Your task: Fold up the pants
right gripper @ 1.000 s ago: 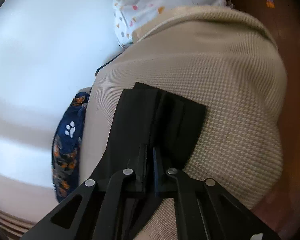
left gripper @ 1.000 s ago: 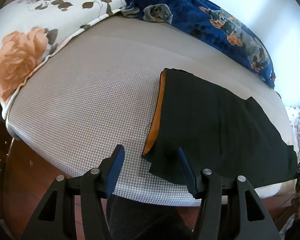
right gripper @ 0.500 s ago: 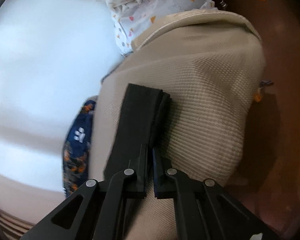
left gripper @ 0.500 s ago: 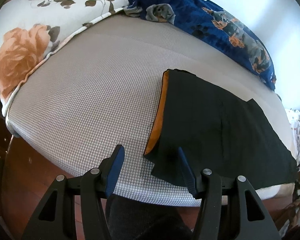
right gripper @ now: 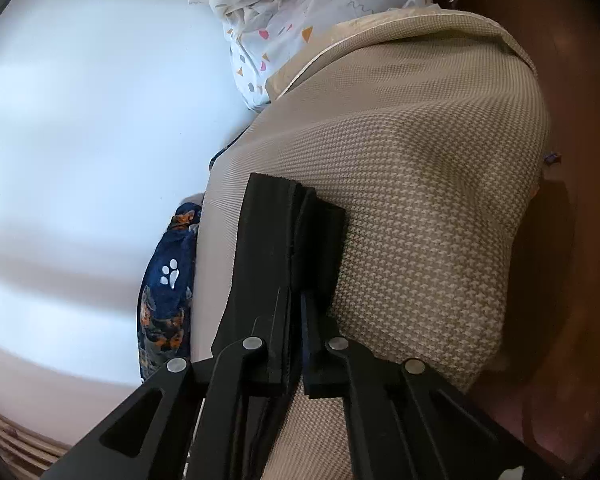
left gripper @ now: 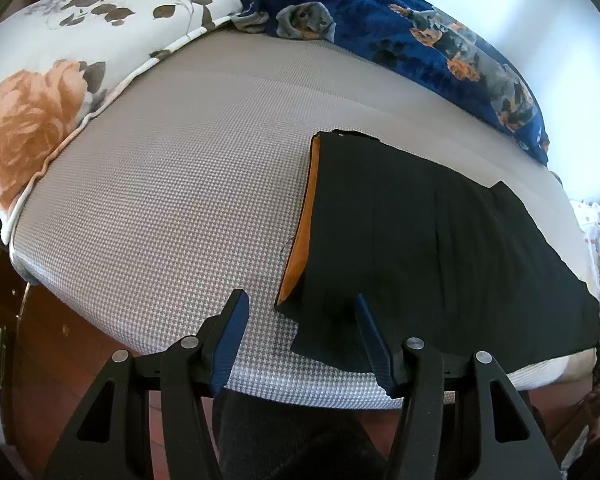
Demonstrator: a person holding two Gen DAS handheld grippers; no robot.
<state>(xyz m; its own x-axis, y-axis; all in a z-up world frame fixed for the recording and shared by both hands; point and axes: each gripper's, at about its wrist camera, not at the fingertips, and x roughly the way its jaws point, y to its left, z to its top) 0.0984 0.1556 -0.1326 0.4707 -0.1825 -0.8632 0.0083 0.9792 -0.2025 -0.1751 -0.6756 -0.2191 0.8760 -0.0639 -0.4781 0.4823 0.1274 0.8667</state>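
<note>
The black pants (left gripper: pixel 428 240) lie folded on the grey houndstooth mattress (left gripper: pixel 180 200), with an orange lining strip (left gripper: pixel 304 224) along their left edge. My left gripper (left gripper: pixel 300 320) is open and empty, its blue-padded fingers straddling the pants' near left corner just above the mattress edge. In the right wrist view my right gripper (right gripper: pixel 296 304) is shut on the black pants (right gripper: pixel 284 220), pinching the layered edge, which stands up from the mattress (right gripper: pixel 420 200).
A floral pillow (left gripper: pixel 60 72) lies at the far left and a dark blue dog-print blanket (left gripper: pixel 440 40) along the far side by the white wall. A white patterned cloth (right gripper: pixel 300 20) is bunched beyond the mattress end. Brown floor (right gripper: pixel 580 160) lies beside the bed.
My right gripper, still clamped on the pants, has swung so the held cloth first narrowed and now shows wider. The left view has shifted slightly; the pants there lie as before.
</note>
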